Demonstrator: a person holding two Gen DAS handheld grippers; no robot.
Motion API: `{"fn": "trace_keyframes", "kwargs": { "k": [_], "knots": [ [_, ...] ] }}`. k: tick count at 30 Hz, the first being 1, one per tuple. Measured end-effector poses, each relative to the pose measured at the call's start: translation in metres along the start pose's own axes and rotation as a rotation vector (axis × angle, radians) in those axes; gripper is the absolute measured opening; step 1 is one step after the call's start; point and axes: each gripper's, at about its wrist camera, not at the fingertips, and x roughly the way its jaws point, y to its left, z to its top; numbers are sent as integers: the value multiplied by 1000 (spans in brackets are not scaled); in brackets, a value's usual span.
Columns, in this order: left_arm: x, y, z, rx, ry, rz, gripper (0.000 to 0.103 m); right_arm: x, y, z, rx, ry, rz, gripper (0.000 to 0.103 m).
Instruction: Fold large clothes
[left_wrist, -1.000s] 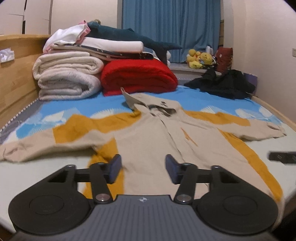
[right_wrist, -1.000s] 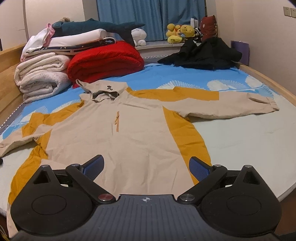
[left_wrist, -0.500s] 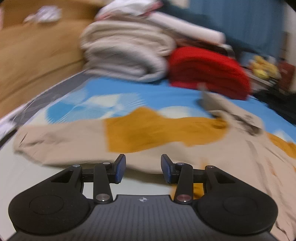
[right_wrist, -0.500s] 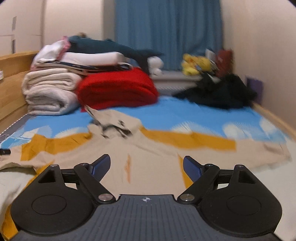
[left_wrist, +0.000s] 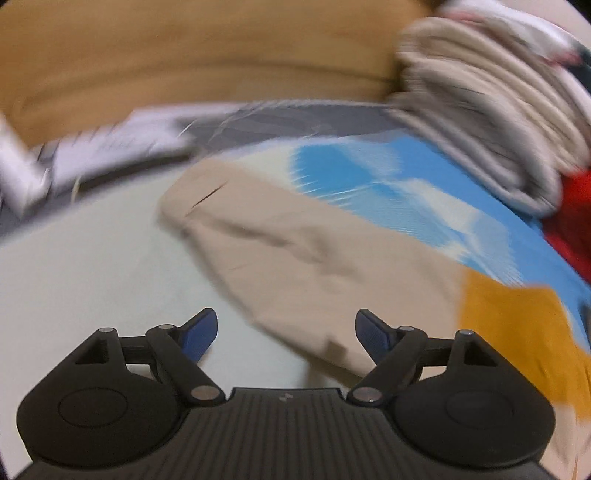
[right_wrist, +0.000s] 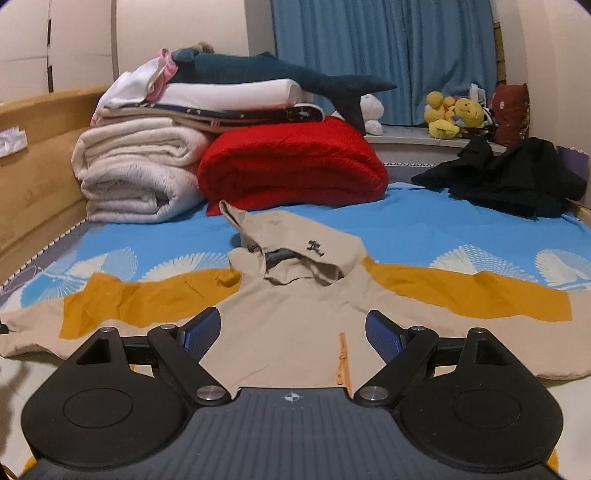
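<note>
A beige and mustard hoodie (right_wrist: 288, 325) lies flat on the bed, front up, sleeves spread to both sides. Its left sleeve (left_wrist: 295, 254) fills the blurred left wrist view, cuff end toward the upper left. My left gripper (left_wrist: 284, 328) is open and empty, just above the sleeve's near edge. My right gripper (right_wrist: 293, 328) is open and empty, low over the hoodie's chest, below the hood (right_wrist: 295, 247).
Folded white blankets (right_wrist: 136, 177), a red blanket (right_wrist: 291, 166) and a plush shark (right_wrist: 277, 72) are stacked at the bed's far end. Black clothes (right_wrist: 509, 181) lie at the far right. A wooden bed frame (right_wrist: 40, 155) runs along the left.
My left gripper has swung left from the hoodie's body to the left sleeve and opened wider. My right gripper has moved forward over the chest toward the hood.
</note>
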Motion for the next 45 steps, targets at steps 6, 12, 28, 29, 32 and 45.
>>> {"fn": "trace_keyframes", "kwargs": {
  "k": [6,12,28,29,32,45],
  "knots": [
    [28,31,7,-87,1,45,79,22,24,-17,-58,56,11,87],
    [6,3,10,-1,-95,-7,0,22,43,-21,-116,64,64,58],
    [-257,-295,-147,767,-184,-762,14,6,-2,11,1,34,1,37],
    [-266,-303,-164,810,-139,-801,18,6,-7,10,4,39,-13,39],
    [-297,-304,-180,770,-136,-774,55,5,-26,10,46,65,-53,44],
    [-223,-272,-158,549,3,-432,50,-7,-44,18,89,10,-12,37]
  ]
}}
